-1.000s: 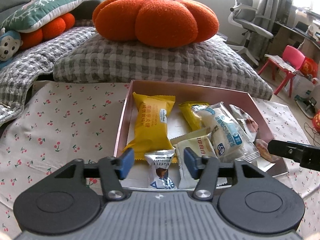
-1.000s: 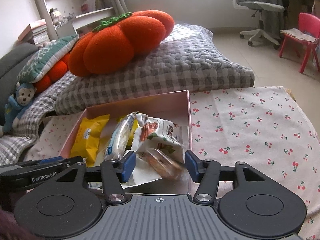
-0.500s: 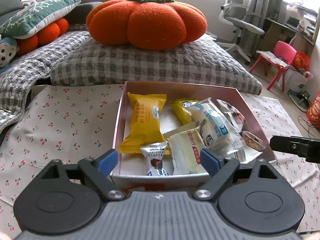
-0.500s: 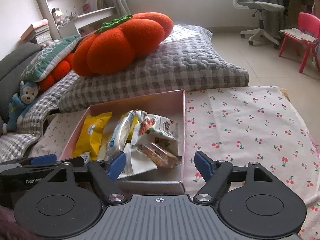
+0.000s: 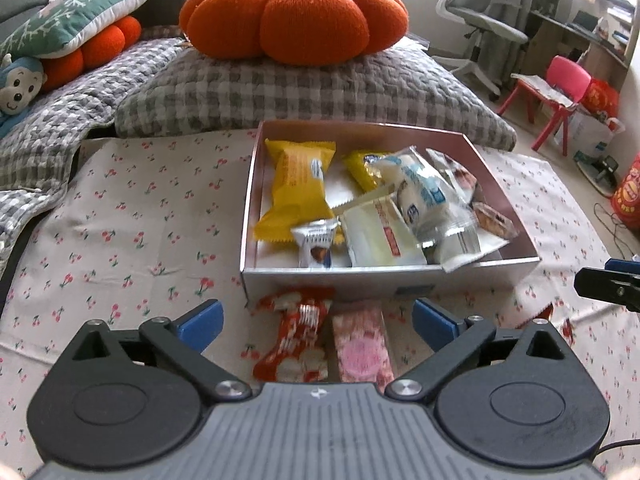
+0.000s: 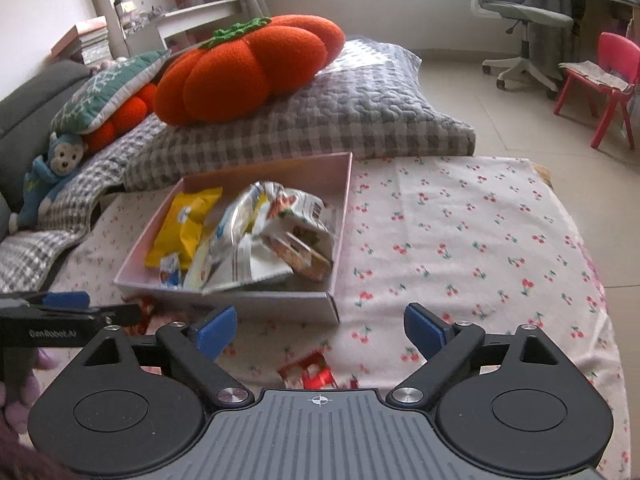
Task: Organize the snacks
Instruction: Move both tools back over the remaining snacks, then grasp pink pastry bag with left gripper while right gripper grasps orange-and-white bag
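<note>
A pink open box (image 5: 516,264) (image 6: 256,304) holds several wrapped snacks, among them a yellow packet (image 5: 298,184) (image 6: 184,228) and a white and blue packet (image 5: 424,192). On the cherry-print cloth before the box lie a red and white snack (image 5: 298,336) and a pink snack (image 5: 362,348). My left gripper (image 5: 316,324) is open and empty, just above these two. My right gripper (image 6: 320,328) is open and empty, near the box's front right corner, above a red snack (image 6: 316,374). The right gripper's finger shows at the right edge of the left wrist view (image 5: 608,286).
A grey checked cushion (image 5: 312,92) with an orange pumpkin pillow (image 5: 296,16) lies behind the box. A monkey toy (image 5: 16,88) and more pillows are at the left. An office chair (image 6: 520,16) and a red child's chair (image 6: 608,80) stand on the floor at the right.
Both grippers have pulled back from the box and opened wider. The loose snacks in front of the box have come into view.
</note>
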The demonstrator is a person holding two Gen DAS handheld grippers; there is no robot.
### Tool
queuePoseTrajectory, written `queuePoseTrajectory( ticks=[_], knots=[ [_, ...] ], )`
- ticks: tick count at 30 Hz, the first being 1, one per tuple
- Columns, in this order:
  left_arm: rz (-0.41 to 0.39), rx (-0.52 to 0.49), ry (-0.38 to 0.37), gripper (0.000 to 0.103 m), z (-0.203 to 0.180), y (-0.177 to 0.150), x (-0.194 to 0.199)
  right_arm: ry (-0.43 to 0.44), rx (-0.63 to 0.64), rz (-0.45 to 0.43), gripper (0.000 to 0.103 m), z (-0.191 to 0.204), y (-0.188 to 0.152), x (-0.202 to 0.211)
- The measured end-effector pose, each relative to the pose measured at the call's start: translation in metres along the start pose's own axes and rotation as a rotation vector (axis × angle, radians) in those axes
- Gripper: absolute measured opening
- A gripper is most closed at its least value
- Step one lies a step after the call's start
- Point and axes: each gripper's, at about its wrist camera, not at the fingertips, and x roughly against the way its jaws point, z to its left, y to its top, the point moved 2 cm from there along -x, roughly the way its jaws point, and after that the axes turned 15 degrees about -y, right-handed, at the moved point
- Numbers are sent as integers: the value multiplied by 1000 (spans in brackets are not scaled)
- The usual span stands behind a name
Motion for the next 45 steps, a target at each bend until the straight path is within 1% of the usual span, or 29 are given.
queuePoseTrajectory(
  ticks=[5, 11, 17, 21, 25, 29, 34, 36, 37, 39, 45],
  knots=[
    [26, -6, 1, 102, -4, -12, 5, -19, 21, 19, 93, -5, -16, 5],
    [67, -48, 6, 102, -8, -29, 3, -49, 116, 20, 93, -3, -39, 9],
    [102, -77, 5, 102, -9, -48, -1, -35, 153, 44, 93, -3, -60, 12],
    [118, -110, -3, 102, -9, -62, -5, -35, 195, 54, 93, 0, -73, 9],
    [126, -136, -18, 102, -9, -73, -9, -17, 229, 61, 93, 4, -85, 6],
    [94, -122, -43, 103, -6, -79, -11, 7, 248, 65, 93, 10, -93, 5],
    [62, -101, -51, 103, -4, -75, -14, 36, 290, 74, 93, 21, -101, 1],
    [46, -90, -63, 103, -4, -73, -16, 30, 322, 56, 102, 26, -106, -2],
    [41, -95, -71, 103, -5, -72, -17, 24, 337, 41, 103, 28, -109, -3],
    [27, -112, -81, 103, -6, -72, -19, 30, 329, 15, 103, 30, -111, -4],
    [-10, -157, -118, 103, -8, -72, -23, 35, 322, -6, 103, 36, -110, -7]
  ],
)
